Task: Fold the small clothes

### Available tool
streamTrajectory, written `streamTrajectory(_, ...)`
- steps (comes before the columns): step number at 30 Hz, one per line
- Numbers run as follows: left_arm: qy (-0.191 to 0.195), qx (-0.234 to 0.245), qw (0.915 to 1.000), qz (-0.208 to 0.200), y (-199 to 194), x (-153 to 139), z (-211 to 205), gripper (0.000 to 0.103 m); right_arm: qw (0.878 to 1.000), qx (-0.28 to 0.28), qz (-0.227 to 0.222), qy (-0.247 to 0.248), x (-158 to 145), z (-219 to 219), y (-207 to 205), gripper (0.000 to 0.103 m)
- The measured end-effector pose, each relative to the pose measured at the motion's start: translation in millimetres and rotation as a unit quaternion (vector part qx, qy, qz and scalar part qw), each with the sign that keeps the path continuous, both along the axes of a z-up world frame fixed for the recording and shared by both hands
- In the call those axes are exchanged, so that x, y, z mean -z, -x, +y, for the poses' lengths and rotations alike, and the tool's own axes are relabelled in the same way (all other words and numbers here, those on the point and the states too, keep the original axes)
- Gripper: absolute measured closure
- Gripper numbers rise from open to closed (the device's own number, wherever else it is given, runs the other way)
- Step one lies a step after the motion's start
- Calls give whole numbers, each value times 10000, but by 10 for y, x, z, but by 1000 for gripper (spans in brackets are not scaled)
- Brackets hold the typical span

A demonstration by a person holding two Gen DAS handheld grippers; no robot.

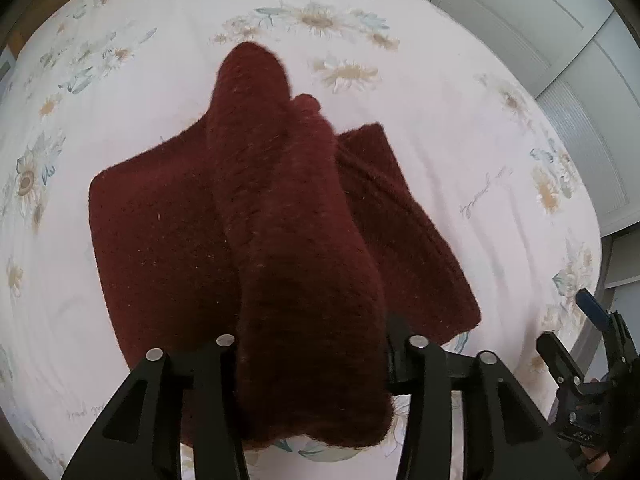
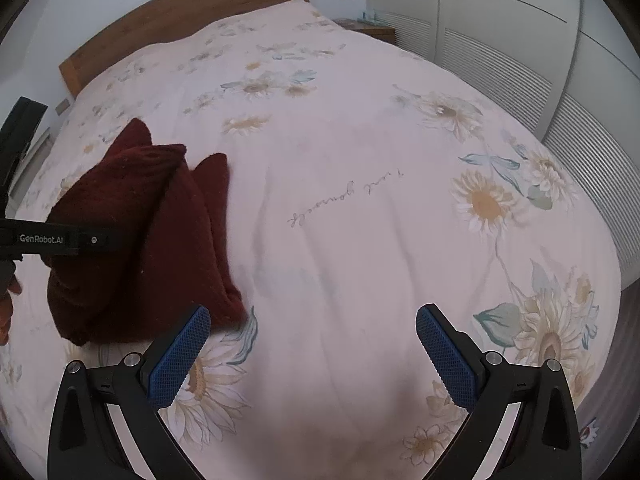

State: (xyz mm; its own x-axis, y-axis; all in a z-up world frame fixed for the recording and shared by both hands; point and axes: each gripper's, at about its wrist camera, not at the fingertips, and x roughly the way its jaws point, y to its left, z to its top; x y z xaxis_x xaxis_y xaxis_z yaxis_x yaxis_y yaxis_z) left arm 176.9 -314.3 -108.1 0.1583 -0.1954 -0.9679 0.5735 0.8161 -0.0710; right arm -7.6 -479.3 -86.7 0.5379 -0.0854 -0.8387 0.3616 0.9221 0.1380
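Observation:
A dark red knitted garment (image 1: 160, 240) lies partly folded on the flowered bedsheet (image 1: 460, 128). One thick fold of it rises from the pile toward the camera and fills the gap between the black fingers of my left gripper (image 1: 312, 360). That gripper is shut on the fold, and its pads are hidden by the cloth. In the right wrist view the garment (image 2: 160, 220) sits at the left with the left gripper's finger (image 2: 60, 240) across it. My right gripper (image 2: 314, 312) stands open over bare sheet to the right of the garment, its blue pads (image 2: 180, 356) holding nothing.
The bed has a wooden headboard (image 2: 180, 12) at the back. White louvred wardrobe doors (image 2: 500, 60) run along the right side, with a small nightstand (image 2: 372, 30) beside them. A hand (image 2: 6, 308) shows at the left edge. The right gripper (image 1: 592, 360) appears at the right rim of the left wrist view.

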Motion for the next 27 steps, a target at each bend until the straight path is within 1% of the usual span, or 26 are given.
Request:
streamTrajectory(3,7,-111,9999,45,-14,-65,73,59,10000,7,-16,8,-36,-16,17,0)
streamTrajectory(5,85,-224,9997,60,-5,-149,129,55,10000,-18,-43,35,-85,-9,30,0)
streamTrajectory(7,220,-216,9995,21,-4,-250,132,41,10000,-58,-57,50,-124,3,37,0)
streamTrajectory(8,286,-221,9993,-17,-9,-315,135,37,9999,-64,-64,56,-140,10,36,0)
streamTrajectory(10,423,-274,9987,-6,-22,-410,140,23,9999,-112,-95,60,-195,39,36,0)
streamTrajectory(11,493,-289,9984,12,-23,-449,146,21,9998,-150,-114,67,-230,61,30,0)
streamTrajectory(12,549,-312,9980,14,-28,-496,162,17,9997,-176,-126,72,-250,73,26,0)
streamTrajectory(13,557,-317,9979,-8,-29,-538,171,10,9996,-229,-147,86,-289,103,13,0)
streamTrajectory(15,528,-309,9980,-156,-42,-652,208,5,9992,-333,-195,129,-368,164,-27,0)
streamTrajectory(18,458,-345,9979,-312,-53,-773,276,2,9978,-557,-314,178,-527,289,-126,0)
streamTrajectory(21,511,-427,9970,-403,-65,-892,434,2,9959,-784,-385,251,-665,423,-250,0)
streamTrajectory(24,475,-552,9959,-527,-99,-973,656,1,9922,-1094,-424,423,-836,618,-433,0)
streamTrajectory(27,555,-735,9942,-553,-129,-1020,929,1,9886,-1350,-418,520,-943,771,-616,0)
